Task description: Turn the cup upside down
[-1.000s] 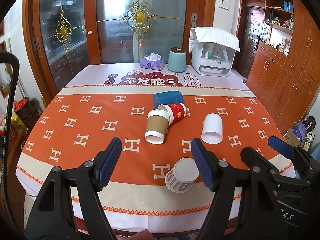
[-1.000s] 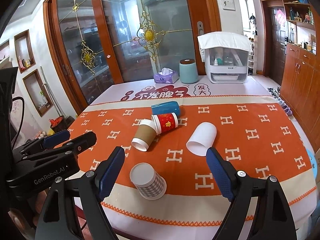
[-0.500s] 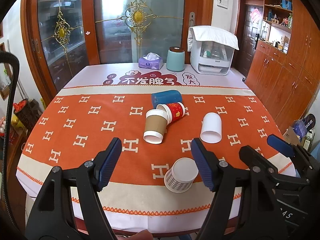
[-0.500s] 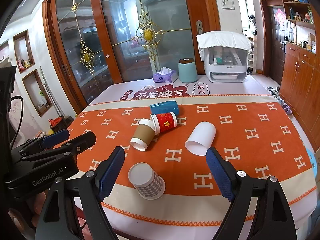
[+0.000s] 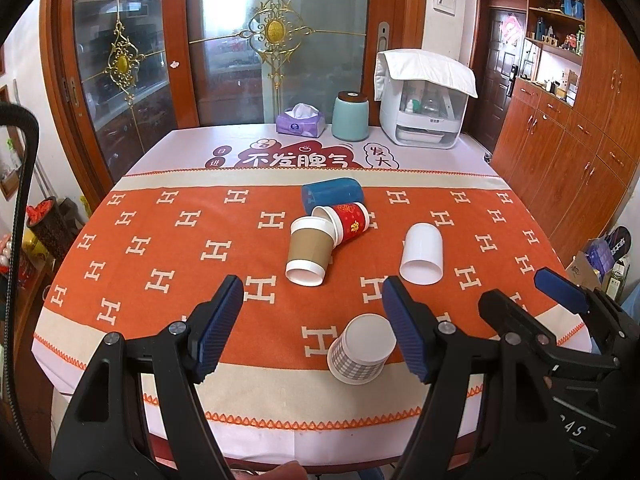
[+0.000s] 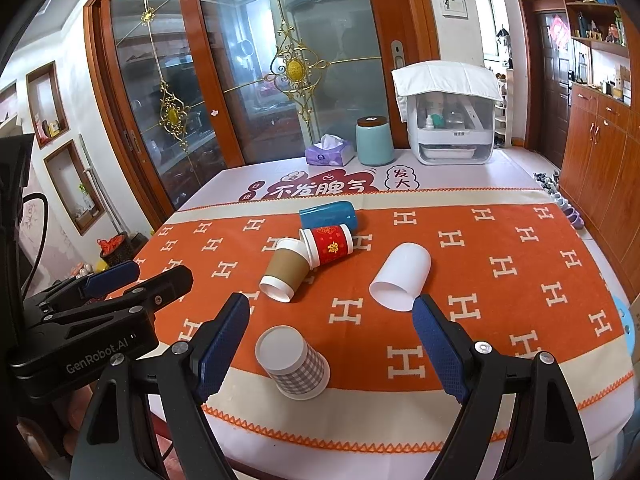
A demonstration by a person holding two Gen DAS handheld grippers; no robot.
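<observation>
Several cups rest on the orange tablecloth. A checked paper cup stands upside down near the front edge. A brown-sleeved cup, a red cup, a blue cup and a white cup lie on their sides. My left gripper is open and empty, just above the checked cup. My right gripper is open and empty, over the checked cup, and also shows in the left wrist view.
A tissue box, a teal canister and a white covered appliance stand at the table's far end. Wooden cabinets line the right side. Glass doors stand behind the table.
Both grippers have drifted slightly; the cups appear a little lower in view. Nothing was grasped or released.
</observation>
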